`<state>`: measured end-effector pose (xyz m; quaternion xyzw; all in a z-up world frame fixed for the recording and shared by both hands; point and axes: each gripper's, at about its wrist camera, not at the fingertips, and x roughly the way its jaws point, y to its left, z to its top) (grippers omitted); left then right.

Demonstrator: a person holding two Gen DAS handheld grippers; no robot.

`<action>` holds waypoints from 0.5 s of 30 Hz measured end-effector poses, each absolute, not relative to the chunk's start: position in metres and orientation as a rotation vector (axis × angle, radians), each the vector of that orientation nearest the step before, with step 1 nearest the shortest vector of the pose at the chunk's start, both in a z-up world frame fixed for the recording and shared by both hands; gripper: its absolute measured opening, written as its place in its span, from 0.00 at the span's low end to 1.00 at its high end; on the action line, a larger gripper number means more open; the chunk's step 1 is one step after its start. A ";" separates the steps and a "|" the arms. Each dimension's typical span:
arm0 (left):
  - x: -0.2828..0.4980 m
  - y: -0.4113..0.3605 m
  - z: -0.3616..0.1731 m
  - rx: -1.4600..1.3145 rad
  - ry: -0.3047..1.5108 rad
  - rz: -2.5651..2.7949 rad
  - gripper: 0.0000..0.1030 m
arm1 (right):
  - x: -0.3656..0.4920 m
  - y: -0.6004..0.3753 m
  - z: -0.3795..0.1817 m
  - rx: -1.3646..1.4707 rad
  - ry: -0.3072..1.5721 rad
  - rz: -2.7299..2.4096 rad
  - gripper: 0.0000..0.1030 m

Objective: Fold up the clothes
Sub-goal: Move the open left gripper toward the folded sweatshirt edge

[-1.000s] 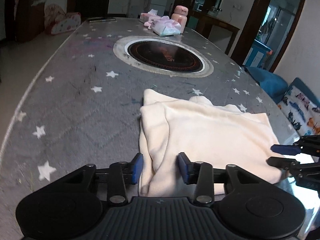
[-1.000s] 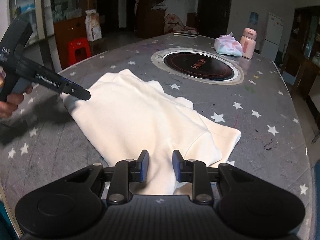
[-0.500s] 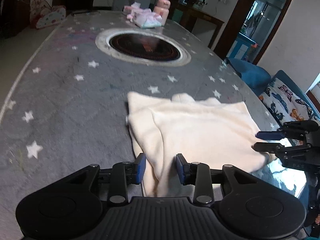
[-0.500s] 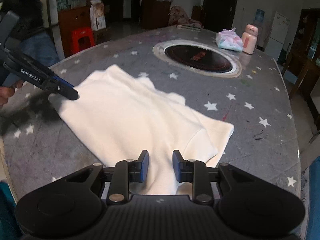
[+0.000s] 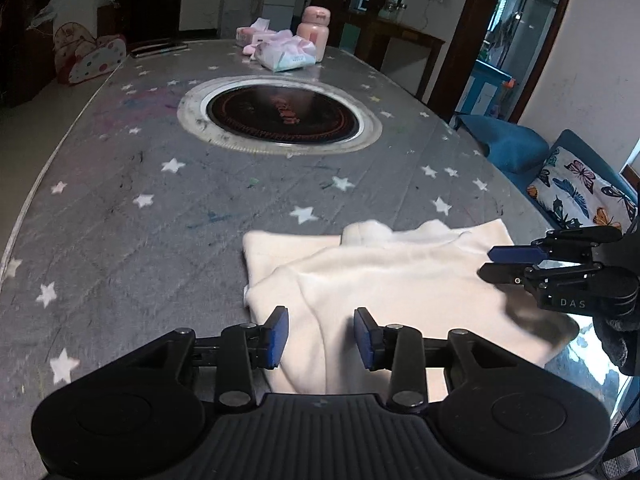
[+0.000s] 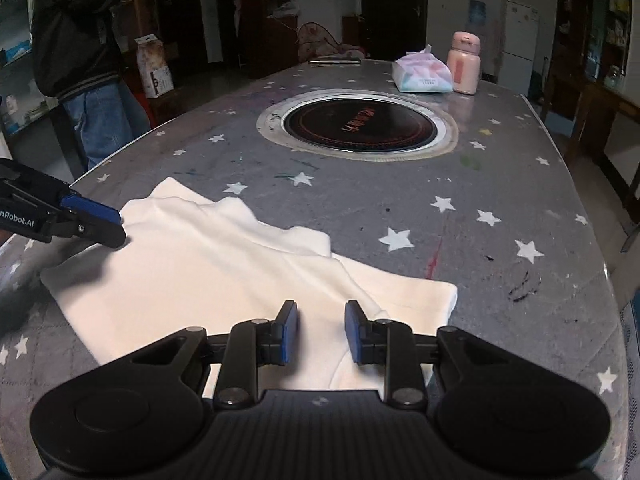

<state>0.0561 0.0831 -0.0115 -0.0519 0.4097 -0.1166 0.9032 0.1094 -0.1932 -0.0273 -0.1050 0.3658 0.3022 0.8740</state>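
While both lie released, left claw (image 5: 321,335), right claw (image 6: 318,330), cream garment (image 6: 208,276) under each.

- a home dining room, lived in
- long table (image 5: 120,240) under a grey star-print cover, with a round built-in hotplate (image 6: 358,124)
- tissue pack (image 6: 422,76) and pink bottle (image 6: 463,64) at the far end
- white fridge (image 6: 518,40), dark wood cabinets, blue sofa (image 5: 504,146) with a butterfly cushion (image 5: 580,196)

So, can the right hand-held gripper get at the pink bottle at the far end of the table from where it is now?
Probably not without moving far forward. The right hand-held gripper is open over the white garment, and the pink bottle stands beyond the round cooktop. Nothing blocks the way; only distance does.
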 end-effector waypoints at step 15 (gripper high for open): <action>0.101 0.058 -0.029 -0.050 0.846 -0.210 0.31 | 0.119 -0.172 -0.019 -0.225 0.733 0.642 0.25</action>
